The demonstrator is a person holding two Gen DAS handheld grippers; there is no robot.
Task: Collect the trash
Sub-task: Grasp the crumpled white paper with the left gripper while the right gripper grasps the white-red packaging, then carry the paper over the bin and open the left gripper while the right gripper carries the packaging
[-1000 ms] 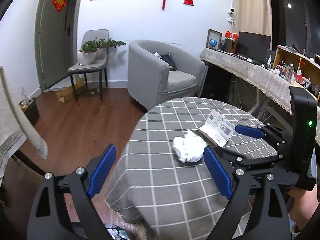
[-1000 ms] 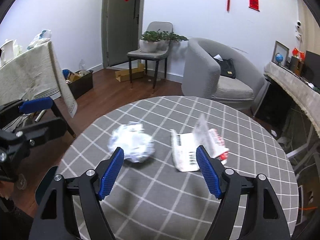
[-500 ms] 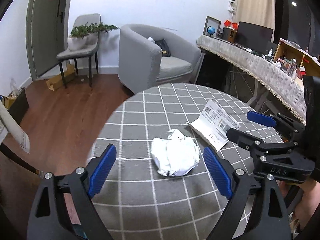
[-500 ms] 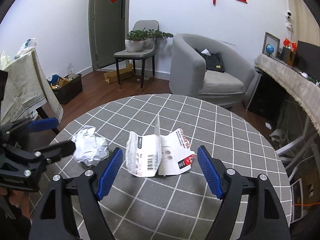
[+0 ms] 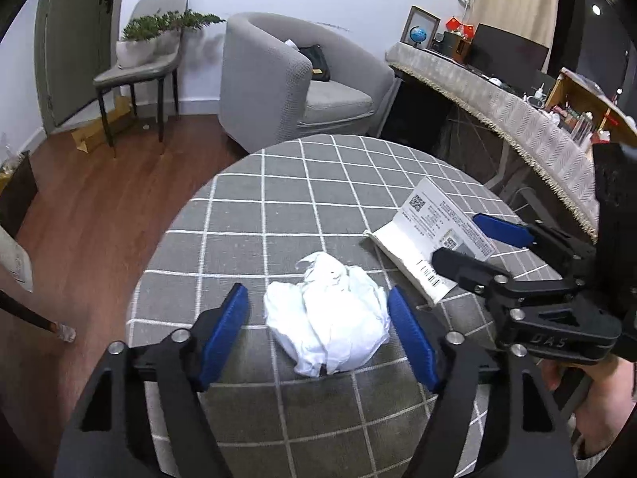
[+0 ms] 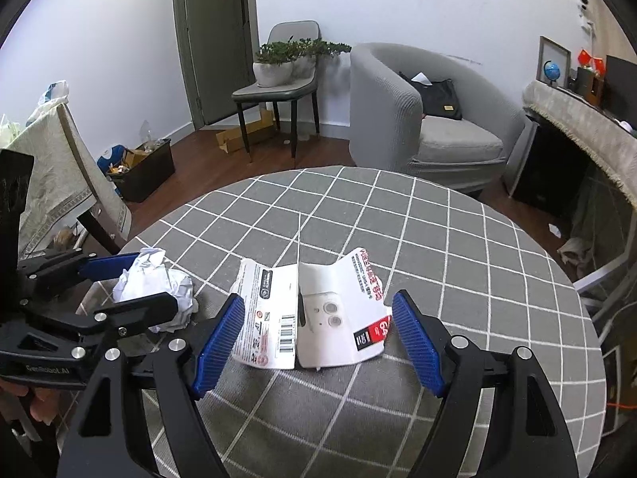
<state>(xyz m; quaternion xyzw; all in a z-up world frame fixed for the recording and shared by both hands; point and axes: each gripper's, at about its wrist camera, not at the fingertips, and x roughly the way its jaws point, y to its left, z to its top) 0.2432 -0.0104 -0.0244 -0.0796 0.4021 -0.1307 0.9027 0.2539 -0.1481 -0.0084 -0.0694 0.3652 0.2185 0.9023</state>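
The left gripper [image 5: 318,332], fingers just closing yet not touching, straddles the crumpled white paper [image 5: 328,328] low in the frame's centre; it should settle squarely before squeezing (the wad looks soft). The right gripper [image 6: 318,338], fingers likewise apart, brackets the torn white package [image 6: 310,312] lying on the checked tabletop [image 6: 458,263].

- A round table [image 6: 458,247] under a grey checked cloth fills the near middle.
- A grey armchair [image 6: 402,107] stands beyond it, a black bag [image 6: 438,99] on its seat.
- Left of the armchair, a grey chair [image 6: 278,91] bears potted plants [image 6: 278,63].
- A cardboard box [image 6: 243,135] lies on the floor beneath that chair.
- A globe [image 6: 552,71] sits on the far right counter.
- A dark bin [image 6: 147,171] stands at the left wall.
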